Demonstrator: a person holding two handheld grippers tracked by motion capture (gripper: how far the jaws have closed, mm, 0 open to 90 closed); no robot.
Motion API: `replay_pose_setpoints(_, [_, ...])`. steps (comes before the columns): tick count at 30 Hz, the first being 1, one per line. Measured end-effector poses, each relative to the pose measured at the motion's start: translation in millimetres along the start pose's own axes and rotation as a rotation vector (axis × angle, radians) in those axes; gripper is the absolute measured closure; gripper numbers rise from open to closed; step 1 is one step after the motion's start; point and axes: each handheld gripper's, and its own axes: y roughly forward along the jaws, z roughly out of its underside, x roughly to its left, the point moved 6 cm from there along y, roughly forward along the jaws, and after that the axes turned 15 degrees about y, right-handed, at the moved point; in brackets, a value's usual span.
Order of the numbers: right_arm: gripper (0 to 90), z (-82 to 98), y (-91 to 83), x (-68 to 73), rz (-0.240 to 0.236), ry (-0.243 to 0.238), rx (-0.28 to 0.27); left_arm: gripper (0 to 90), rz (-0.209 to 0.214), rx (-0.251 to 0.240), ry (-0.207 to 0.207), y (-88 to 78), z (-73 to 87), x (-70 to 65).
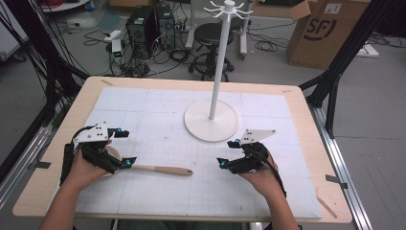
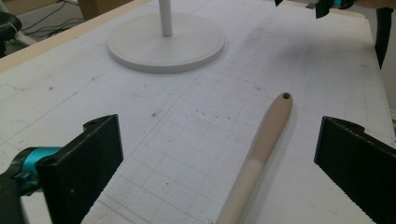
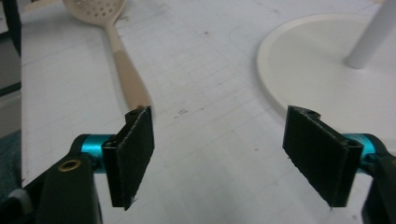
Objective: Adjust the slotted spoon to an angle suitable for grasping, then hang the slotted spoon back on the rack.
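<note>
A beige slotted spoon (image 1: pixel 163 169) lies flat on the white grid mat (image 1: pixel 201 191), its handle pointing right. My left gripper (image 1: pixel 125 148) hovers over the bowl end, open, and the handle (image 2: pixel 268 135) runs between its wide jaws (image 2: pixel 219 140) without touching either pad. My right gripper (image 1: pixel 229 153) is open to the right of the handle tip with nothing between its jaws (image 3: pixel 224 135). From there the spoon (image 3: pixel 123 60) stretches away to the upper left. A white hook stand (image 1: pixel 220 62) rises from a round base (image 1: pixel 211 120) at the mat's centre back.
The stand's base (image 3: pixel 317 60) lies close ahead of the right gripper, and also ahead of the left gripper (image 2: pixel 166 44). Beyond the wooden table's far edge (image 1: pixel 191 80) are a stool (image 1: pixel 213 36), a computer tower (image 1: pixel 143 28), cables and a cardboard box (image 1: pixel 325 28).
</note>
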Motion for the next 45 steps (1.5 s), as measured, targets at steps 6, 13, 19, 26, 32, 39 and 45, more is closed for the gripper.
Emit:
replay_pose_setpoints(6, [20.9, 0.9, -13.9, -15.1, 0.032, 0.020, -0.042, 1.7, 0.008, 0.008, 0.001, 3.6, 0.5, -1.2])
replay_pose_setpoints(13, [18.1, -1.4, -25.0, -23.4, 0.037, 0.049, -0.081, 1.7, 0.032, 0.028, 0.016, 11.2, 0.0, -6.4])
replay_pose_setpoints(19, [16.3, -0.7, -28.1, -30.8, 0.055, 0.071, -0.085, 1.8, 0.036, 0.017, 0.018, 9.0, -1.7, -7.3])
replay_pose_setpoints(26, [16.2, -2.2, -30.4, -32.6, 0.076, 0.074, -0.115, 1.7, 0.033, 0.016, 0.017, 8.7, -1.8, -6.7])
replay_pose_setpoints(32, [16.2, -1.6, -30.4, -33.2, 0.070, 0.078, -0.109, 1.7, 0.038, 0.025, 0.021, 10.6, -1.6, -7.3])
replay_pose_setpoints(39, [16.2, -0.7, -31.9, -33.4, 0.078, 0.073, -0.107, 1.7, 0.054, 0.036, 0.029, 15.7, -2.6, -9.7])
replay_pose_setpoints(45, [16.2, -1.5, -31.4, -34.0, 0.075, 0.067, -0.110, 1.7, 0.094, 0.081, 0.054, 32.3, -5.2, -21.0])
